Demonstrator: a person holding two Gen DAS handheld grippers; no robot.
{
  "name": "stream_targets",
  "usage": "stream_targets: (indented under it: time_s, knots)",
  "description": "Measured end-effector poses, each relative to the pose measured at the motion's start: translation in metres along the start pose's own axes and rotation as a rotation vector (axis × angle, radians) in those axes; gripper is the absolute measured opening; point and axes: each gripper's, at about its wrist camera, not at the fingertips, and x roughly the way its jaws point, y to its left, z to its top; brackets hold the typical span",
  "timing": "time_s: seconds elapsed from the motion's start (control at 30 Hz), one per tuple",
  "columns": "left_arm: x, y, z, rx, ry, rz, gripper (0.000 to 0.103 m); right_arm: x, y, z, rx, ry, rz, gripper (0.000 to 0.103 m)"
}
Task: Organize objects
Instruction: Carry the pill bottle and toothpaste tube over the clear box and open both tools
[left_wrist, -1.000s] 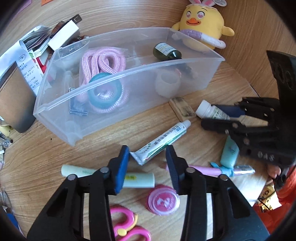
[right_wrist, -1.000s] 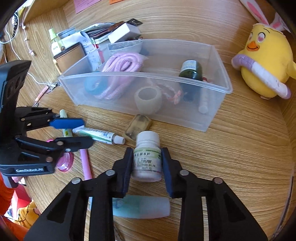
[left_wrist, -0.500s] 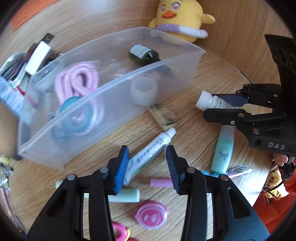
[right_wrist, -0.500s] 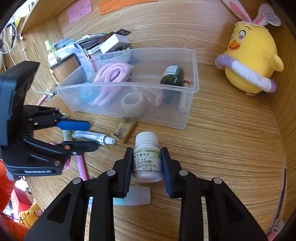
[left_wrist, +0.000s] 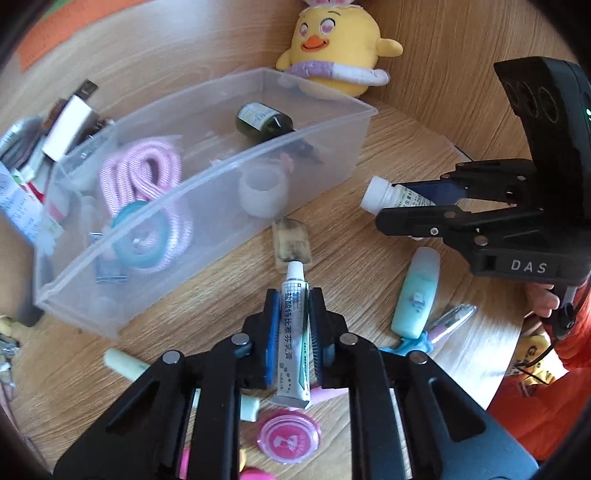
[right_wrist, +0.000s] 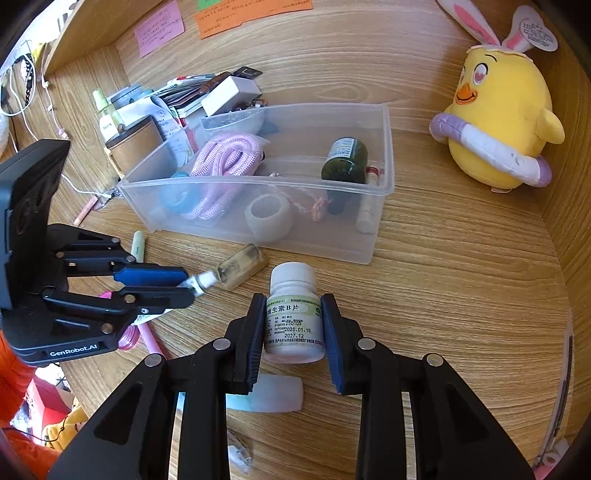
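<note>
Between the blue pads of the left gripper (left_wrist: 292, 314), in the left wrist view, stands a white ointment tube (left_wrist: 293, 332) with green print and a white cap. The jaws have just been closing and now press on it from both sides. Its cap points away from the gripper, toward a small brownish block (left_wrist: 290, 246). Beyond that lies the clear plastic bin (left_wrist: 325, 147). The tube's lower end hides part of a pink stick.

Seen from the right wrist view, the right gripper (right_wrist: 293, 325) clamps a white pill bottle (right_wrist: 293, 317) with a white lid and a green-edged label. Ahead of it is the same bin. Under the fingers, a pale blue tube (right_wrist: 273, 397) is mostly hidden.
</note>
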Motion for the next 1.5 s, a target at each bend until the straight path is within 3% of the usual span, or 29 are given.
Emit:
stream_targets:
  time_s: [0.47, 0.7, 0.93, 1.2, 1.5]
  knots:
    - [-0.049, 0.029, 0.013, -0.135, -0.167, 0.076, 0.014, -0.020, 0.019, 0.026, -0.026, -0.094, 0.022, 0.027]
    - [-0.079, 0.050, 0.023, -0.209, -0.256, 0.043, 0.014, -0.031, 0.025, 0.057, -0.045, -0.171, 0.016, 0.027]
    - [-0.100, 0.071, 0.036, -0.256, -0.310, 0.109, 0.014, -0.035, 0.024, 0.084, -0.045, -0.227, 0.001, 0.027]
    - [-0.091, 0.092, 0.046, -0.302, -0.305, 0.202, 0.014, -0.009, 0.028, 0.107, -0.061, -0.197, -0.015, 0.027]
    - [-0.055, 0.105, 0.052, -0.312, -0.210, 0.279, 0.014, 0.040, 0.034, 0.111, -0.084, -0.100, -0.014, 0.027]
